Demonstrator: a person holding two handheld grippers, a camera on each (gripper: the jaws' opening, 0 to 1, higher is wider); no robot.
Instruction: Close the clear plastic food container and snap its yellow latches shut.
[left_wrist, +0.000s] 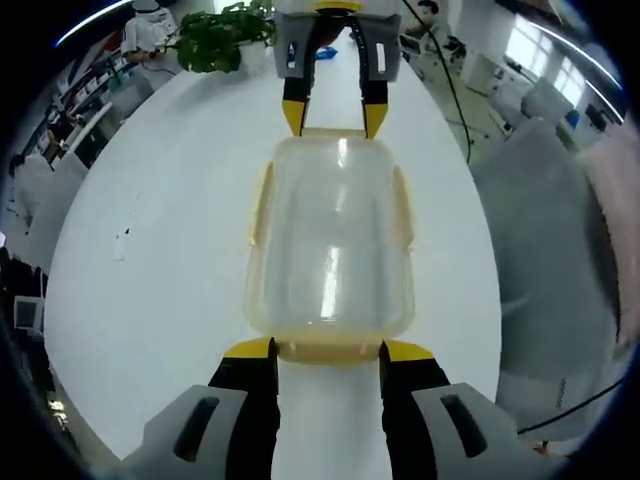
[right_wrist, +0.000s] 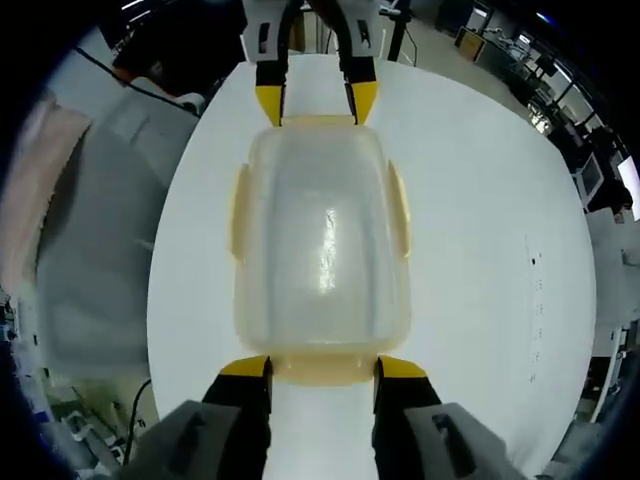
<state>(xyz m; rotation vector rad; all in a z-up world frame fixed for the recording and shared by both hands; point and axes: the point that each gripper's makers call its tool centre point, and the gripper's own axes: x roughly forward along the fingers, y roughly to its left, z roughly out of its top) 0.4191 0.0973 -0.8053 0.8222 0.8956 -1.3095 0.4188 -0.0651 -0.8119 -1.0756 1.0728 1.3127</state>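
The clear plastic food container (left_wrist: 330, 240) (right_wrist: 320, 230) lies on the white table (left_wrist: 150, 250) with its lid resting on top. Yellow latches run along its long sides (left_wrist: 262, 205) (right_wrist: 400, 210), and whether they are snapped down I cannot tell. My left gripper (left_wrist: 328, 350) is open at the container's near end, its yellow-tipped jaws either side of the end latch (left_wrist: 325, 352). At the opposite end my right gripper (left_wrist: 334, 118) (right_wrist: 323, 367) is open the same way, tips at the container's edge. The left gripper (right_wrist: 312, 100) shows across the container in the right gripper view.
A potted green plant (left_wrist: 225, 35) stands at the table's far end, with a person in white (left_wrist: 150, 25) behind it. A person's grey clothing (left_wrist: 550, 250) (right_wrist: 90, 230) is alongside the table. A black cable (right_wrist: 140, 90) runs off the table edge.
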